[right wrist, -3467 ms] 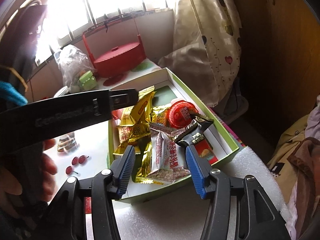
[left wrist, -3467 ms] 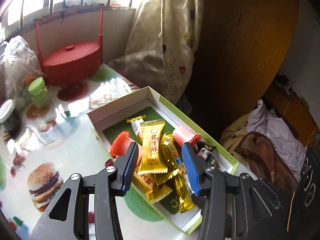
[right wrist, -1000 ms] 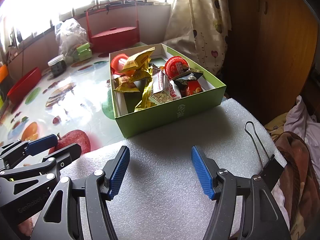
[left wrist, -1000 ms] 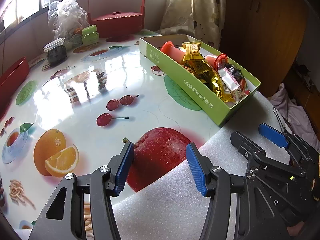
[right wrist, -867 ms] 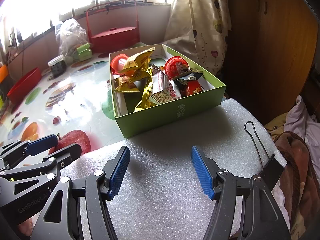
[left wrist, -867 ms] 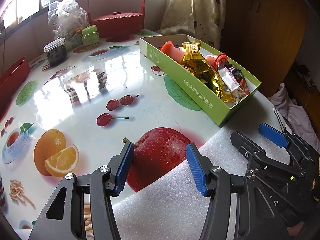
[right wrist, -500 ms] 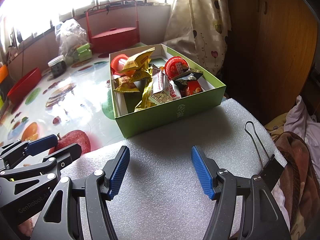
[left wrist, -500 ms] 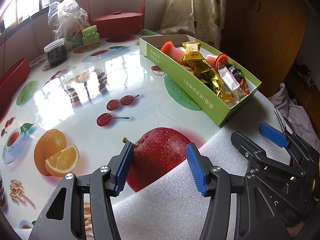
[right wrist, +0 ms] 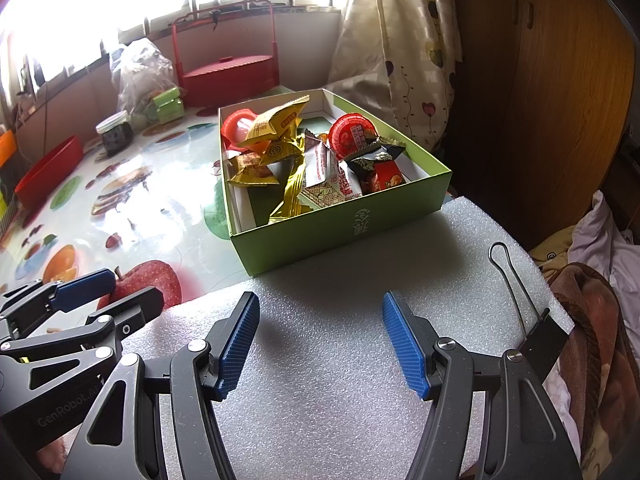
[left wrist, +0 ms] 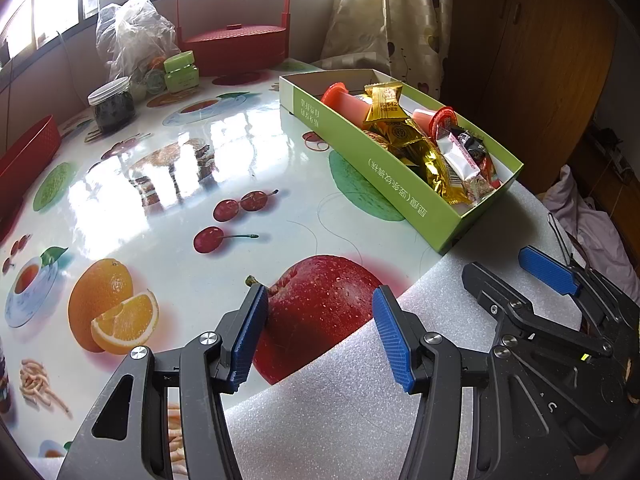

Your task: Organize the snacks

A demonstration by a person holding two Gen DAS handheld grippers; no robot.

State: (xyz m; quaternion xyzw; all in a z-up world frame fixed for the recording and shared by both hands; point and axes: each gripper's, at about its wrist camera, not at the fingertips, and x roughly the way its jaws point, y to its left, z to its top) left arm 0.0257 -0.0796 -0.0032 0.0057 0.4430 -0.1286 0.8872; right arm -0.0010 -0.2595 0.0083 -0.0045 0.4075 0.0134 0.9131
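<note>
The left gripper (left wrist: 318,334) and right gripper (right wrist: 320,344) both hang spread and empty over the white foam sheet (right wrist: 340,360), well short of the green box (right wrist: 344,220). The snacks (right wrist: 316,160) lie heaped inside it. It sits on the counter (left wrist: 160,184), its near end on the foam and its long axis running away toward the window. The job looks about done; any straggler should be lifted by its edge.

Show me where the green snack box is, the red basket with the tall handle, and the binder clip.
green snack box (right wrist: 344,220), right wrist view, on its near outer wall.
red basket (left wrist: 236,46), left wrist view, on its front side.
binder clip (right wrist: 546,338), right wrist view, on its black body.
</note>
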